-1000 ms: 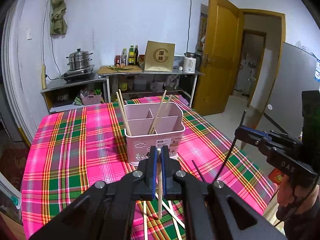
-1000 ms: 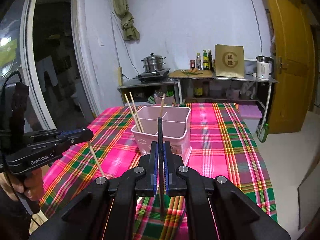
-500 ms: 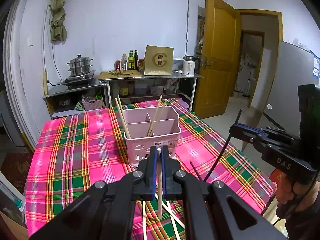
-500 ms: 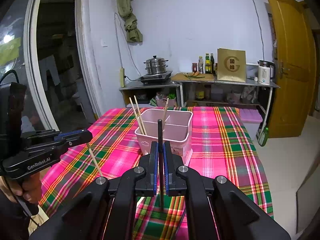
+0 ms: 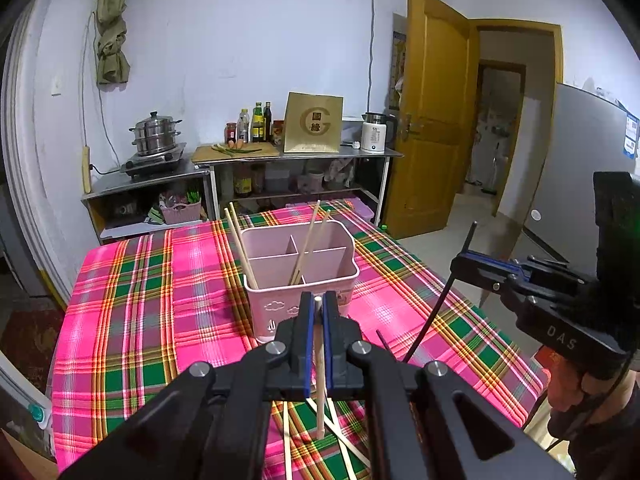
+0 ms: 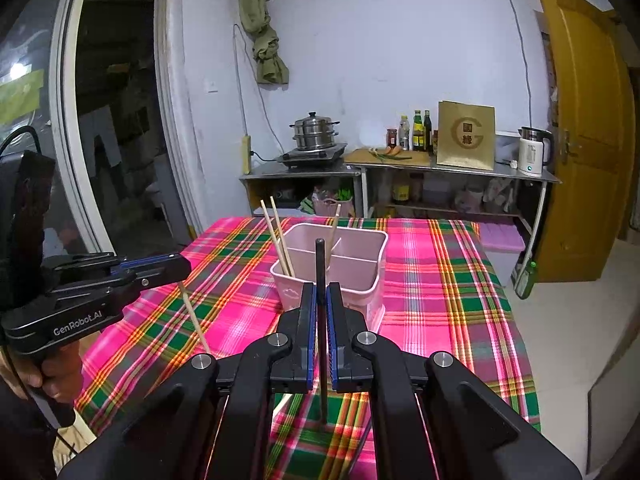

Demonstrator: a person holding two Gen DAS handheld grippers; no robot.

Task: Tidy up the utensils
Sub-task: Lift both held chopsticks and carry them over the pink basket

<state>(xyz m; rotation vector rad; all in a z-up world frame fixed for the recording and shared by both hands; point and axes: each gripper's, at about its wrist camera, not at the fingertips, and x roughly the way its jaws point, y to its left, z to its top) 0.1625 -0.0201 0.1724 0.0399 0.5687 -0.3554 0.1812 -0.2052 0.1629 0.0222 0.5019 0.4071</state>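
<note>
Since a second ago both hands have drawn back slightly: the pink utensil caddy (image 5: 301, 276) now looks smaller and farther off, though each grip is unchanged. The left claw (image 5: 317, 322) is clenched on a pale wooden chopstick (image 5: 320, 380), held nearly upright, tip down above loose chopsticks (image 5: 344, 436) lying on the tabletop (image 5: 160, 300). The right claw (image 6: 318, 312) grasps a black chopstick (image 6: 320, 264), also upright, pointing down over the plaid cloth. The caddy stands mid-table with four light chopsticks leaning in its compartments. Behind are steel shelves (image 5: 296, 160) with a steamer pot (image 5: 155, 136), bottles, a kettle (image 5: 374, 138), and an open yellow door (image 5: 432, 120).
</note>
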